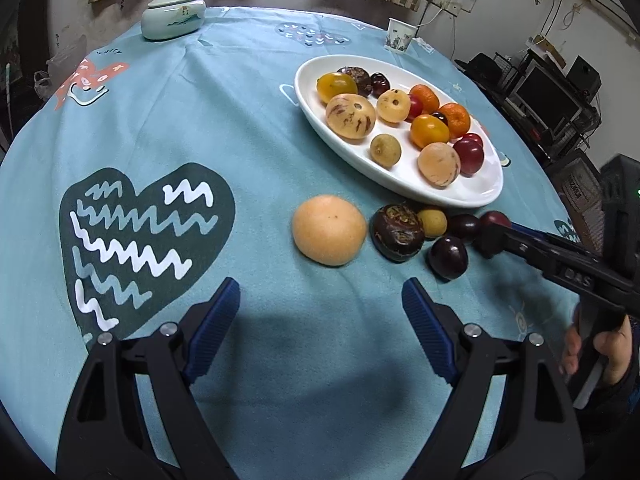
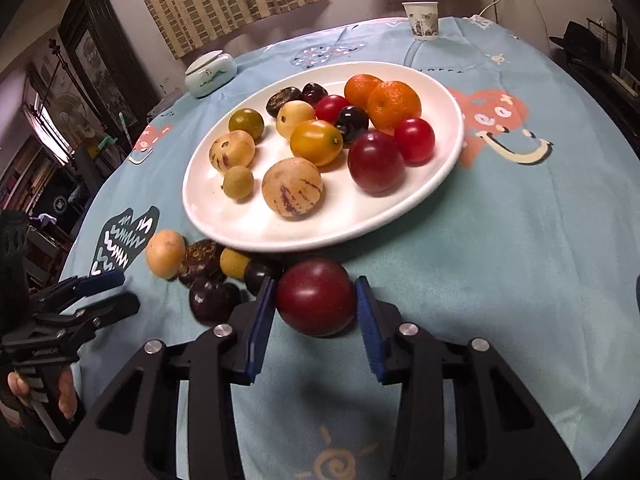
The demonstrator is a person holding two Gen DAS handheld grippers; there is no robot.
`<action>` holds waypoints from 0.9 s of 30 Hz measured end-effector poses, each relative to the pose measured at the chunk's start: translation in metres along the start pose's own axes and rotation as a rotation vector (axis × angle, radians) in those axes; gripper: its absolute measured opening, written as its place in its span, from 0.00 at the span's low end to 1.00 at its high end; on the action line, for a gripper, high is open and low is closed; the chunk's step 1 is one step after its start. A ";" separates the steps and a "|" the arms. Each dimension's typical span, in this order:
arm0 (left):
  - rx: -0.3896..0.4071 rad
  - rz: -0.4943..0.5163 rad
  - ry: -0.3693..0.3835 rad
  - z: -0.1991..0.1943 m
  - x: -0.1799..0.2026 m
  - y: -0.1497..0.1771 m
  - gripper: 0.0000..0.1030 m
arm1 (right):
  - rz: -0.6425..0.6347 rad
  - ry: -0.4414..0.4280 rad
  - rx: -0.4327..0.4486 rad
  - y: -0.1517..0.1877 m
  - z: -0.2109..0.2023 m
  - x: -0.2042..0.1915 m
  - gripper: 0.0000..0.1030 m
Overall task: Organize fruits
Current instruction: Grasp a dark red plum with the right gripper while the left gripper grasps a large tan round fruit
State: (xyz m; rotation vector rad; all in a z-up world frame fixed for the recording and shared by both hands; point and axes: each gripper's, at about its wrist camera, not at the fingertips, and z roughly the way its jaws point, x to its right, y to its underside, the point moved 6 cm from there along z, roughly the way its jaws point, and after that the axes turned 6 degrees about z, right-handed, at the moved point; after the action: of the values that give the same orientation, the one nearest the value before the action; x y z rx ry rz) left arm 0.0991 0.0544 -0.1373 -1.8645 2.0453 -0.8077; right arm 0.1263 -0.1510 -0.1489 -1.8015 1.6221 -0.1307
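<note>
One round dark-red plum point(image 2: 315, 296) sits on the blue patterned worktop point(image 2: 500, 240), at six o'clock from the white oval plate point(image 2: 444, 168) of mixed fruit, pinched between the right gripper's point(image 2: 316, 300) blue-padded jaws. At nine o'clock, the left gripper point(image 1: 320, 300) hangs tilted down with jaws spread wide and empty, short of a pale orange round fruit point(image 1: 329, 229).

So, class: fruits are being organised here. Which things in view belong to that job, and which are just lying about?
Part of the job:
- white plate of fruit
- dark red plum between the right gripper pads
- loose fruits on the tablecloth
- left gripper, open

Just lying about:
- lidded ceramic jar
- paper cup
</note>
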 end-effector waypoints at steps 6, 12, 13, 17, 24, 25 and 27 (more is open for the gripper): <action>0.001 0.014 -0.041 0.011 -0.005 -0.009 0.82 | -0.041 0.067 0.005 0.022 -0.023 0.002 0.40; 0.002 0.053 -0.068 0.025 -0.003 -0.017 0.82 | -0.022 0.062 -0.010 0.035 -0.025 0.010 0.40; 0.003 0.055 -0.072 0.028 -0.003 -0.020 0.81 | -0.023 0.063 -0.010 0.035 -0.024 0.010 0.40; 0.010 0.081 -0.081 0.037 0.000 -0.025 0.68 | -0.027 0.064 -0.017 0.037 -0.021 0.008 0.40; 0.022 0.111 -0.051 0.039 0.010 -0.028 0.46 | -0.092 0.094 -0.027 0.042 -0.010 -0.004 0.40; 0.022 0.100 -0.039 0.037 0.009 -0.027 0.46 | -0.101 0.100 -0.024 0.042 -0.010 -0.005 0.40; 0.030 0.085 -0.020 0.031 0.010 -0.024 0.46 | -0.091 0.098 -0.024 0.041 -0.010 -0.005 0.39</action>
State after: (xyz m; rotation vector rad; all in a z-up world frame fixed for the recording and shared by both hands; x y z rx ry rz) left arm 0.1344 0.0375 -0.1468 -1.7499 2.0727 -0.7901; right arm 0.0861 -0.1499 -0.1624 -1.9146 1.6154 -0.2459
